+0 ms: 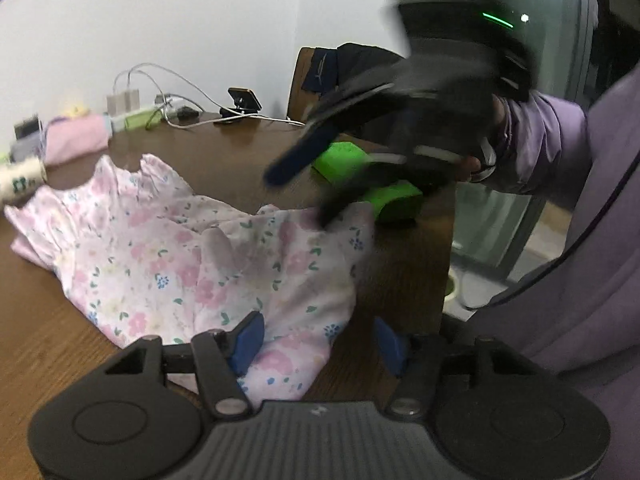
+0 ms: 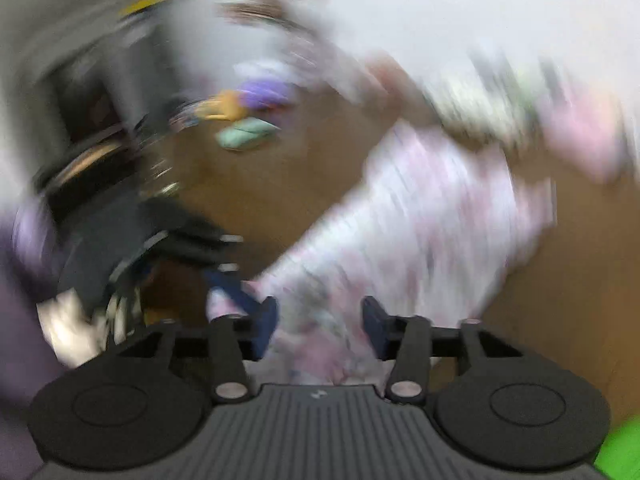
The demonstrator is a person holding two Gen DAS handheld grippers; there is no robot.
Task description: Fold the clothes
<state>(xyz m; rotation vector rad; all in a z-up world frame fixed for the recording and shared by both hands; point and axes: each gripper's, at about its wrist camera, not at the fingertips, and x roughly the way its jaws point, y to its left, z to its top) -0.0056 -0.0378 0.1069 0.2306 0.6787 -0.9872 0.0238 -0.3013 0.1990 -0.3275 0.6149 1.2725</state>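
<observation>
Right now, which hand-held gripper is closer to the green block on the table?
Right. The right hand-held gripper hangs just in front of the green block, overlapping it, while the left hand-held gripper sits back over the floral garment's near edge.

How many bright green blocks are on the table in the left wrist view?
2. One green block sits farther back, behind the right gripper; the other lies nearer the table's right edge. The gripper covers part of both, so more may be hidden.

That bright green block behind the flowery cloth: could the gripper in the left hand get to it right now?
Probably not directly. The green block sits across the floral garment, and the right gripper hangs right in front of it. The left gripper, jaws open, would have to go around.
</observation>
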